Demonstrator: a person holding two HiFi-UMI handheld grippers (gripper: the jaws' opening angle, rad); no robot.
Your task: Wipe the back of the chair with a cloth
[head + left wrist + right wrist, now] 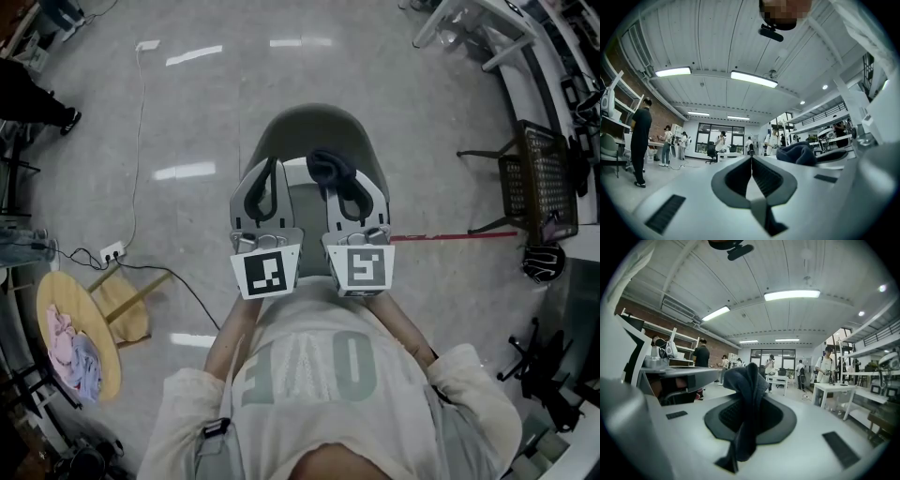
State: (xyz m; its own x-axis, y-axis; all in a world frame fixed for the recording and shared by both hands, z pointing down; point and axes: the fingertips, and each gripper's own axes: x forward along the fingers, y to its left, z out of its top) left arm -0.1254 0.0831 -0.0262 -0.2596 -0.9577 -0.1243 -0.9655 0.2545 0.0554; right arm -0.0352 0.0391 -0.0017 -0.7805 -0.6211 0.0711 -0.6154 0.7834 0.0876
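In the head view a grey-green chair (pixel 314 131) stands on the floor right before me, its curved back seen from above. Both grippers are held side by side over it. My right gripper (pixel 339 180) is shut on a dark blue cloth (pixel 330 167), which bunches up above the jaws. The right gripper view shows the cloth (pixel 746 385) pinched in that gripper (pixel 749 401), a tail hanging down toward the camera. My left gripper (pixel 271 169) is shut with nothing in it; in the left gripper view its jaws (pixel 751 161) meet in a line, the cloth (pixel 797 152) off to their right.
A round wooden stool (pixel 66 300) with pale cloths on it stands at the lower left, a power strip (pixel 112 251) and cable beside it. A black mesh chair (pixel 534 178) is at the right, a red floor line (pixel 450 236) runs toward it. People stand far off (pixel 641 140).
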